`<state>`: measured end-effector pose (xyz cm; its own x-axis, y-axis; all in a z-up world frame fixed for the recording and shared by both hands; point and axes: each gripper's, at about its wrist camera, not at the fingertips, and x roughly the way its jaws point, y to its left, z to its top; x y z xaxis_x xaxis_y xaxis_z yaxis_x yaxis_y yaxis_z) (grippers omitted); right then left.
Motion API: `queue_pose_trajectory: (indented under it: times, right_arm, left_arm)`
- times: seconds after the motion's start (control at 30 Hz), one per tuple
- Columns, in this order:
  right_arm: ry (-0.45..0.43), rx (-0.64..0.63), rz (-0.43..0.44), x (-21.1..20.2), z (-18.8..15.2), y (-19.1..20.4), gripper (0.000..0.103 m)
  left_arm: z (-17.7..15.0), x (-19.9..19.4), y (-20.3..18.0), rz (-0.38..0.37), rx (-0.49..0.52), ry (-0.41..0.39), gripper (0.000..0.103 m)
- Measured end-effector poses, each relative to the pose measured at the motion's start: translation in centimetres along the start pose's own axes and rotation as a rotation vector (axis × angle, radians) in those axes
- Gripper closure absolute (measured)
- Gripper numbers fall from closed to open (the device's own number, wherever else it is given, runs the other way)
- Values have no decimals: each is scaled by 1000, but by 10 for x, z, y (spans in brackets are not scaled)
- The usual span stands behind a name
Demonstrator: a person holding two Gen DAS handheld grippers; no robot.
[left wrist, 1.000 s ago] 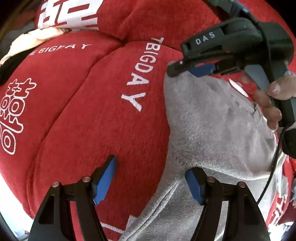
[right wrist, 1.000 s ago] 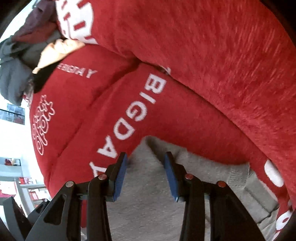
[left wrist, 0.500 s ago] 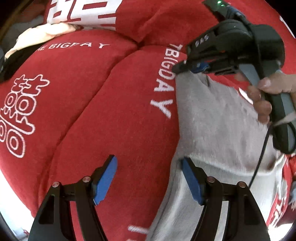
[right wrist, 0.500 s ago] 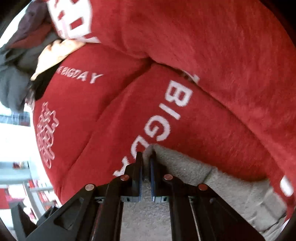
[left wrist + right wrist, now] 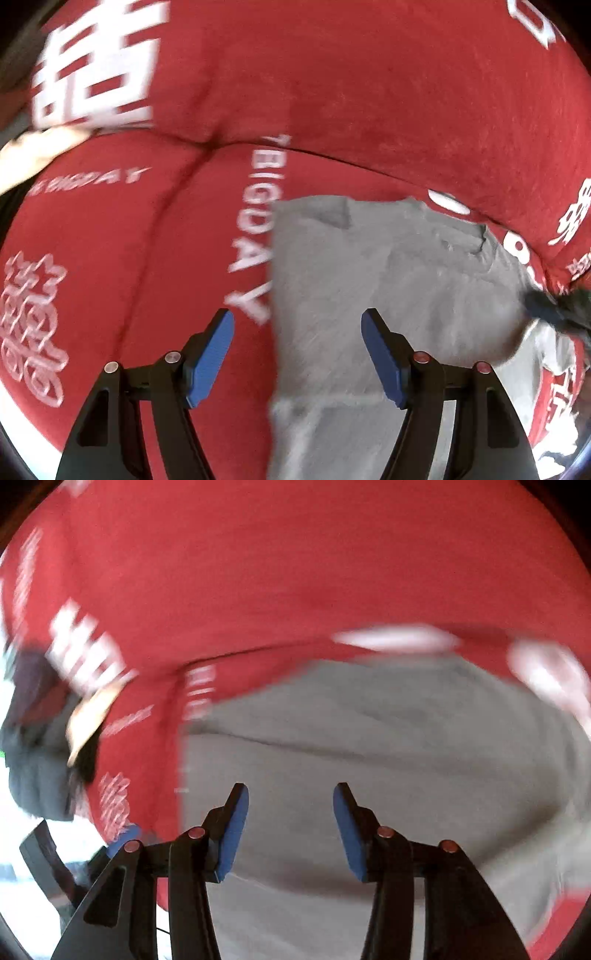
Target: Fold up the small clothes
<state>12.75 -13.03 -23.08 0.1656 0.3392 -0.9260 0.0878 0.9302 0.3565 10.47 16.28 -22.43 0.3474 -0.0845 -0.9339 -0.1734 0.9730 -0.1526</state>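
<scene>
Both your left gripper and right gripper hang spread and empty over the grey garment lying on the red cushion, so pinch an edge squarely.

White letters "BIGDAY" run down the red cushion beside Chinese characters.

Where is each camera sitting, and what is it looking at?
Left wrist: sits on the left gripper, looking along its open blue jaws at the grey garment lying on the red cover; only the jaws show.
Right wrist: sits on the right gripper, jaws open, looking down over the same grey garment; the picture is blurred.
Both share the garment and the red cover.
</scene>
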Motion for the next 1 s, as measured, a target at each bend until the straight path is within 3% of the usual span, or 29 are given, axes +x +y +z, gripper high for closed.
queue_pose_trajectory:
  times: [0.13, 0.17, 0.23, 0.3, 0.37, 0.43, 0.47, 0.53, 0.63, 0.7, 0.77, 0.8, 0.93, 1.0]
  right_arm:
    - [-44, 249, -109, -26, -17, -88, 51]
    - [-46, 311, -109, -26, -18, -106, 51]
    - [-57, 381, -85, -21, -16, -127, 51]
    - [-48, 394, -71, -9, -10, -133, 51]
    - [-50, 404, -81, 1, -4, -136, 53]
    - [-79, 431, -40, 0, 3, -136, 83]
    - [-105, 419, 16, -6, 3, -133, 90]
    - [-207, 292, 135, -25, 9, -119, 90]
    - [-224, 135, 153, -33, 7, -118, 90]
    - [-163, 146, 127, -26, 0, -142, 89]
    - [-97, 186, 7, -16, -16, -167, 79]
    - [-86, 213, -12, -14, -26, -177, 81]
    - [-105, 311, -40, -34, -56, -195, 80]
    - [-108, 329, -3, -41, -64, -195, 80]
  left_arm:
    - [-1, 42, -12, 71, 4, 88, 31]
    - [-4, 43, -11, 69, -4, 79, 31]
    - [-8, 41, -10, 73, -1, 54, 30]
    - [-10, 38, -11, 109, 12, 51, 22]
    - [-8, 39, -10, 105, -2, 60, 22]
    - [-7, 36, -7, 118, -26, 51, 22]
    - [-7, 35, -5, 132, -28, 43, 22]
    - [-8, 40, -5, 134, -33, 41, 22]
    - [-12, 40, -4, 130, -42, 24, 22]
    - [-12, 39, -7, 142, -28, 20, 22]
    - [-9, 40, -13, 153, -16, 26, 22]
    - [-7, 41, -13, 159, -9, 34, 22]
    - [-7, 27, -24, 199, 58, 46, 22]
    - [-10, 20, -29, 197, 87, 45, 22]
